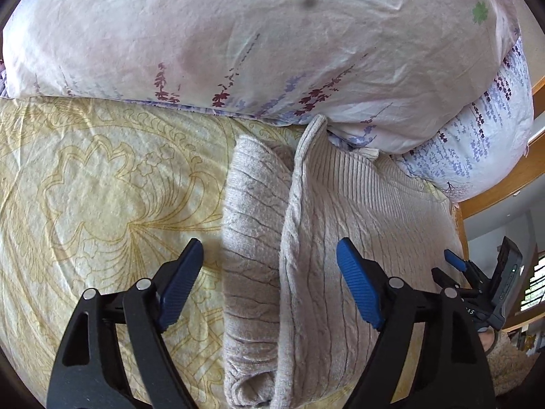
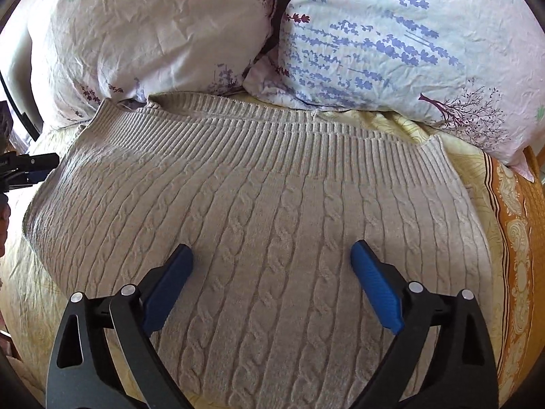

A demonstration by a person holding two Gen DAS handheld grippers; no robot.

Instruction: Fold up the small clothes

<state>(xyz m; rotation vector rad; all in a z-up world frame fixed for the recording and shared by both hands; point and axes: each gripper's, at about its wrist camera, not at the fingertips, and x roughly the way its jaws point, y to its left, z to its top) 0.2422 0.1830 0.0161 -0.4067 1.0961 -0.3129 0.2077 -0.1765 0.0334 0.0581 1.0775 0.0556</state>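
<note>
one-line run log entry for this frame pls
task: fold small clothes | left gripper: open, over folded edge of beige cable-knit sweater | right gripper: open above it | yellow patterned bedsheet underneath

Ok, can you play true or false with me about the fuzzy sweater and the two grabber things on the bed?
1. The left gripper is open and holds nothing. True.
2. The sweater is bright red. False: it is a beige cable knit.
3. The right gripper is shut on the sweater. False: its jaws stand wide apart above the knit.
4. The sweater lies on a yellow patterned bedsheet. True.
5. Flowery pillows sit beyond the sweater's ribbed edge. True.
6. The sweater's side by the left gripper is perfectly flat. False: a part is folded over there, forming a raised ridge.
</note>
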